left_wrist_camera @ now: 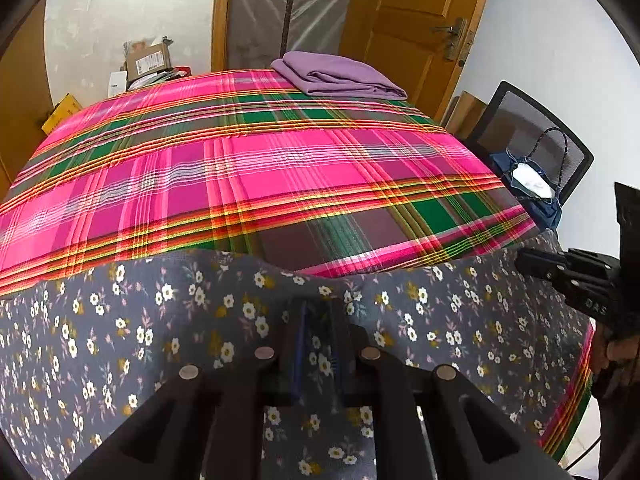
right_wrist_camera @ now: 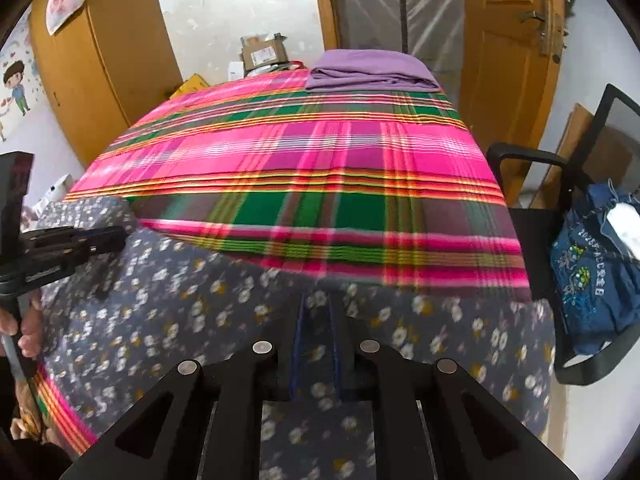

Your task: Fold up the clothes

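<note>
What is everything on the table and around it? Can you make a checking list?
Surface: table under a pink and green plaid cloth.
Job's things: grey cloth with small white flowers at the near edge; folded purple cloth at the far edge.
Clutter: cardboard box beyond the table.
Tongs: left tongs and right tongs each shut on the flowered cloth.
Cables: nothing seen.
Surroundings: wooden door; black mesh chair holding a blue denim bag.

A grey floral garment [left_wrist_camera: 140, 332] lies spread along the near edge, a folded purple cloth [left_wrist_camera: 340, 74] far behind.
</note>
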`<state>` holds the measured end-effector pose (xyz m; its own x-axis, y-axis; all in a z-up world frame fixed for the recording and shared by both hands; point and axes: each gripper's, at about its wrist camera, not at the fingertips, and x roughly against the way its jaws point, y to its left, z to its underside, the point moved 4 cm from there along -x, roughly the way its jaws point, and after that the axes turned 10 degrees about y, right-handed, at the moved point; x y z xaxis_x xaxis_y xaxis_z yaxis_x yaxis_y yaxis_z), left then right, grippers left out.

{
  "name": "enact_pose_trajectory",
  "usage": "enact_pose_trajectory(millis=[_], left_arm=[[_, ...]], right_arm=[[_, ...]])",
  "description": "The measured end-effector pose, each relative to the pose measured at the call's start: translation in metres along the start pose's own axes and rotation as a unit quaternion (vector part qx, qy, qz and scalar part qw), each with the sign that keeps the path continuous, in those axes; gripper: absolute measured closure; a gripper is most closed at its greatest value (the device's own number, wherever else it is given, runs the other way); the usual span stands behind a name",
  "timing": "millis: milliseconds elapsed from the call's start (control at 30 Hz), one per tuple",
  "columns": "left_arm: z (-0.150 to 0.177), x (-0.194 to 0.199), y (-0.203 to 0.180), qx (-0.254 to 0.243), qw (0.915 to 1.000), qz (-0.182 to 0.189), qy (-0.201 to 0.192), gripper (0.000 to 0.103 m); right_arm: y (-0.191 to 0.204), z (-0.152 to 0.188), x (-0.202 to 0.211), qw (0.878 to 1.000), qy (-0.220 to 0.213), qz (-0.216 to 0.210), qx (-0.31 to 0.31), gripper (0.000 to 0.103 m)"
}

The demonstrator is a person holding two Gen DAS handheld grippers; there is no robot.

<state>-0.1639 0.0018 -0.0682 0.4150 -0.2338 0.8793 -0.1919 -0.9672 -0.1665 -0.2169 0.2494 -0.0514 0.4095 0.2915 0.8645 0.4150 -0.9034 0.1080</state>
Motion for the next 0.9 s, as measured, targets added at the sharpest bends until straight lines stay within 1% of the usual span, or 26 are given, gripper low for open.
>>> enact_pose_trajectory(millis=[167,233,300,367,467,533,567,633,667,767,900], left_arm=[[-0.001,-0.001,-0.001,-0.001,1.0000,-0.003,0.001,0.091],[-0.001,0.000,-0.001,-0.002,1.0000,-0.005,0.002,0.091],[0.000,0.001,-0.003,0.001,1.0000,-0.008,0.005,0.091],[0.003,0.005,-0.004,0.004,0.9999,-0.011,0.005,0.091],[0.009,0.014,-0.009,0.007,0.9999,-0.015,-0.002,0.091],[0.015,0.021,-0.015,0.006,0.9999,-0.009,-0.008,0.091],[0.019,0.025,-0.019,0.003,0.9999,-0.006,-0.011,0.091],[0.025,0.031,-0.028,-0.003,0.9999,-0.001,-0.015,0.091],[0.028,0.033,-0.032,-0.006,0.9999,0.002,-0.016,0.091],[0.036,0.038,-0.043,-0.012,0.9996,0.014,-0.019,0.091],[0.046,0.040,-0.064,-0.024,0.9987,0.042,-0.017,0.091]], right_arm=[[-0.013,0.004,0.006,1.000,-0.007,-0.005,-0.024,0.091],[-0.009,0.011,0.017,1.000,-0.016,-0.012,-0.020,0.088],[0.004,0.020,0.028,0.999,-0.027,-0.036,-0.007,0.088],[0.024,0.031,0.033,0.998,-0.025,-0.059,0.019,0.088],[0.052,0.047,0.036,0.995,-0.021,-0.071,0.067,0.088],[0.061,0.054,0.033,0.993,-0.017,-0.076,0.085,0.088],[0.063,0.057,0.031,0.993,-0.012,-0.077,0.091,0.088],[0.061,0.062,0.023,0.993,0.002,-0.065,0.095,0.089],[0.060,0.063,0.024,0.993,-0.002,-0.067,0.096,0.089],[0.055,0.072,0.031,0.993,0.002,-0.063,0.104,0.089],[0.050,0.085,0.040,0.992,0.006,-0.056,0.109,0.089]])
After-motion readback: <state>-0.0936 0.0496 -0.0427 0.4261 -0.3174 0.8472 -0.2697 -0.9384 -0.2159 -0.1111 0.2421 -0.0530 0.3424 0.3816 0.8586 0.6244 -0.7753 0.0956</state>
